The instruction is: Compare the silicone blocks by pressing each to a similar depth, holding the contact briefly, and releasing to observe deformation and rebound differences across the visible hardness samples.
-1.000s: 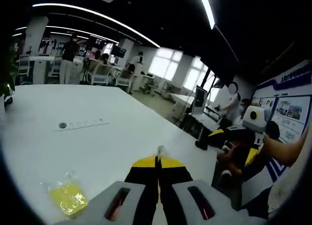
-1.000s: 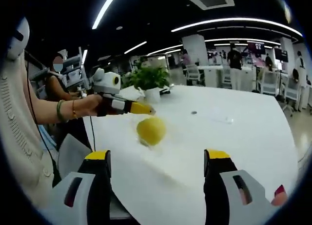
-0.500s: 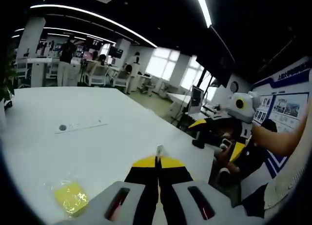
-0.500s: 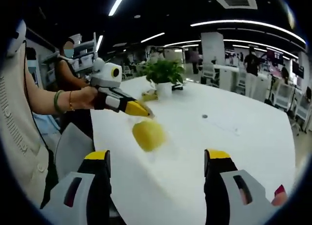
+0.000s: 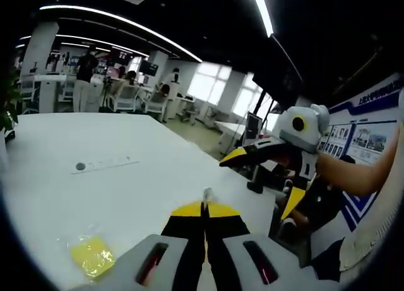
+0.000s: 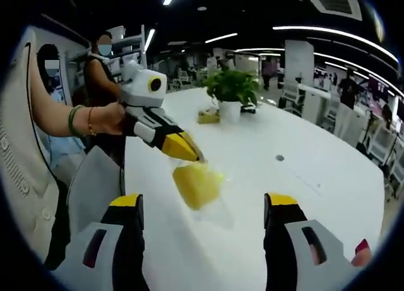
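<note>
Block (image 6: 197, 184), yellow and bagged, lies mid-frame on the white surface (image 6: 303, 196). Left gripper (image 6: 193, 154), jaws closed together and empty, is angled just above it, probably as a pressing tip. Right gripper (image 6: 205, 206) is held wide open, empty.

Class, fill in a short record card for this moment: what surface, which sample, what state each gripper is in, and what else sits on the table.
surface: white table
sample: yellow silicone block in clear wrap, lying on the table
left gripper: fingers shut, holding nothing
right gripper: fingers open, block ahead between them
contact: cannot tell
other items: potted green plant; small dark disc
</note>
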The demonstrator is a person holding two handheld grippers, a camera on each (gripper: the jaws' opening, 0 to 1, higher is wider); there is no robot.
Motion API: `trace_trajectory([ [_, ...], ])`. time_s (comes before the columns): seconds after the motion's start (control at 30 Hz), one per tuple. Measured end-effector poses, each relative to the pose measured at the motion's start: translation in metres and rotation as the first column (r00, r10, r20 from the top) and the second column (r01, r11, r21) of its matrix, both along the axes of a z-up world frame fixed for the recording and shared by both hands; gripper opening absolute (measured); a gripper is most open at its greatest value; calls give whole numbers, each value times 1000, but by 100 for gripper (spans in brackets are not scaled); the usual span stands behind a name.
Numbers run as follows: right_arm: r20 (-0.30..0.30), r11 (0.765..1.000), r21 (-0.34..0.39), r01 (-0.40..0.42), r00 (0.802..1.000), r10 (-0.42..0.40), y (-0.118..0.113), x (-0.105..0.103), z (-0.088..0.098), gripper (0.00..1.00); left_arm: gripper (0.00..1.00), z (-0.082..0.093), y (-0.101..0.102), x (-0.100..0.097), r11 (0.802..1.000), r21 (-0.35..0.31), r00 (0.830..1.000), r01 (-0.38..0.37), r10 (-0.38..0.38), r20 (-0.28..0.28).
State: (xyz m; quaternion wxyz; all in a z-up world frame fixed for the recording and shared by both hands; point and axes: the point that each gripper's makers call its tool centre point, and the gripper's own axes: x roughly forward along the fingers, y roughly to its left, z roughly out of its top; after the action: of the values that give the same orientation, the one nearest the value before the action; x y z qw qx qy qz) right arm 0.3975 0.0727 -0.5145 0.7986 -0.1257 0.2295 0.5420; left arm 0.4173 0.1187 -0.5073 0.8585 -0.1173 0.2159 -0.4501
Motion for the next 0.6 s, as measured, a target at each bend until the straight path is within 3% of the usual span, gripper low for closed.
trace_trajectory([
  [0.6,-32,996,-29,-84,996,83,31,10,-16,70,0,13,0,0,1000,-12,1000,10,-9,22],
])
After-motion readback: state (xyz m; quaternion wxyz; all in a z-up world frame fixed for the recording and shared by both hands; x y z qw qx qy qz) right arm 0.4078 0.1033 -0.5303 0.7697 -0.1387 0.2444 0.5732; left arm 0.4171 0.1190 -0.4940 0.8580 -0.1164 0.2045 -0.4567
